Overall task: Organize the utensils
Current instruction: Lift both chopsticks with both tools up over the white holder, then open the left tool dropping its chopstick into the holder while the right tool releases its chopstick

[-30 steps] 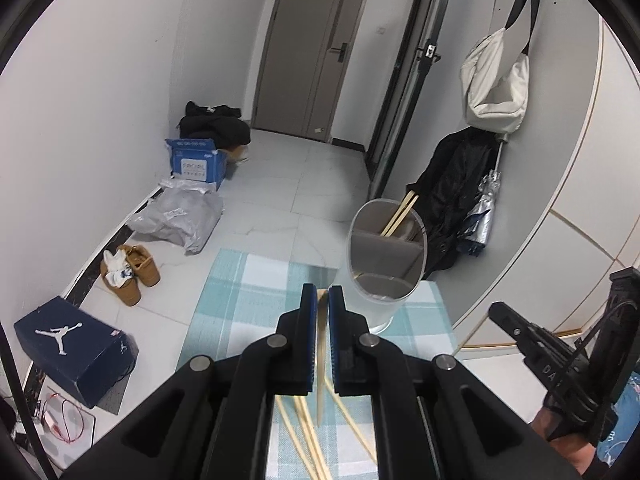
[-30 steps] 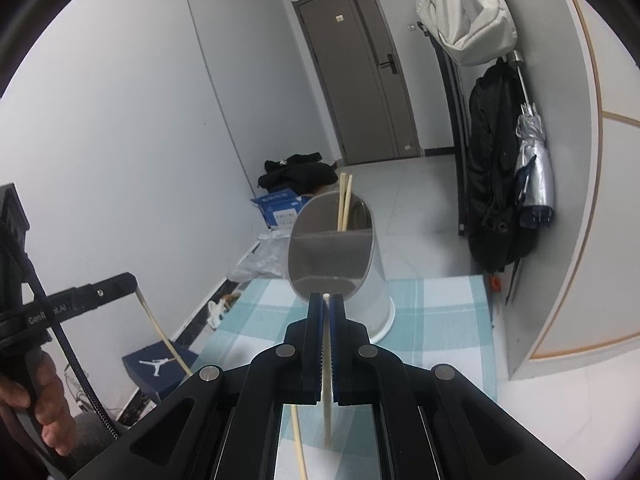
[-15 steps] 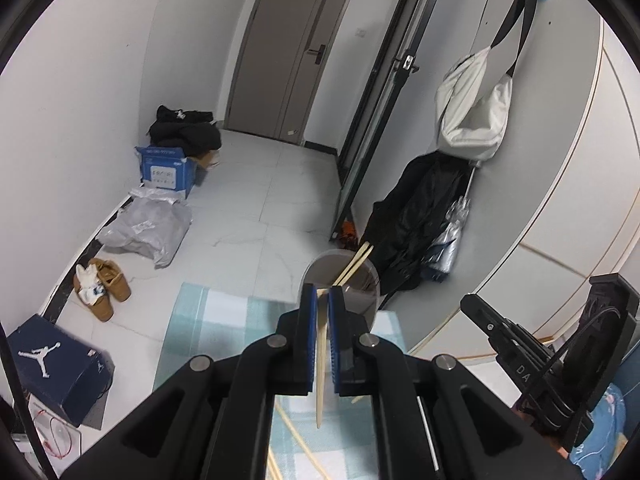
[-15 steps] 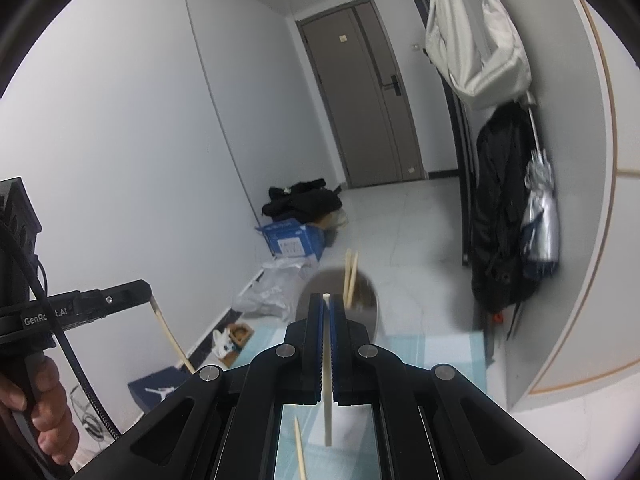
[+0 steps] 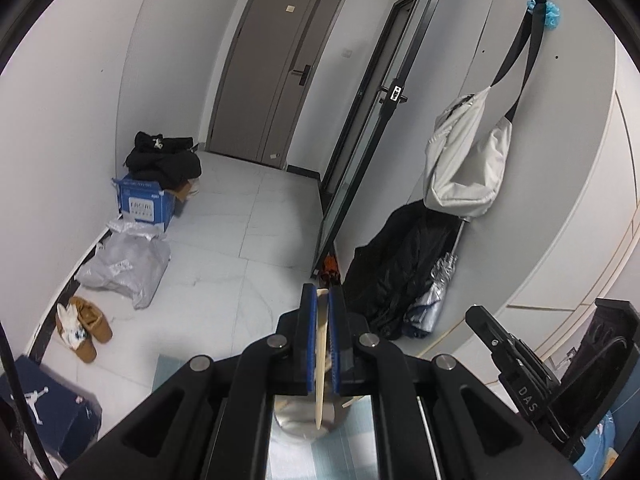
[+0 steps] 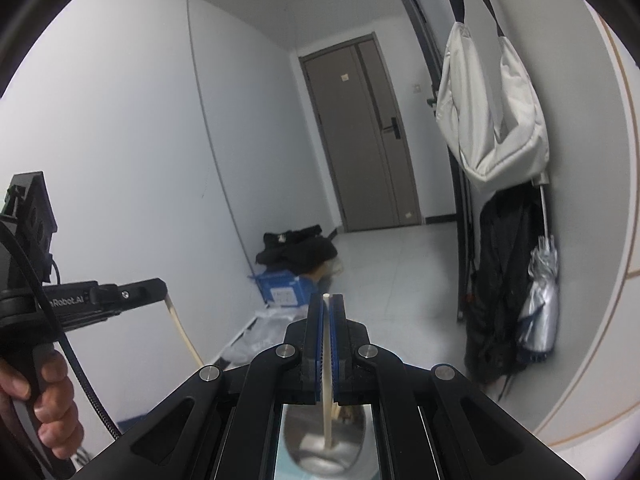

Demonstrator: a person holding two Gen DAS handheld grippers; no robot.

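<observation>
Chopstick [image 5: 321, 354] upright in closed left gripper [image 5: 322, 298], another chopstick [image 6: 328, 376] upright in closed right gripper [image 6: 327, 300].

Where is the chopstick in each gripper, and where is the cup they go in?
left chopstick [image 5: 321, 360], left wrist view, middle of its shaft between the pads.
right chopstick [image 6: 328, 364], right wrist view, middle of its shaft.
cup [image 6: 352, 436], right wrist view, its inside wall below the gripper.

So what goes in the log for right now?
left gripper: shut on chopstick | right gripper: shut on chopstick | both above holder
</observation>
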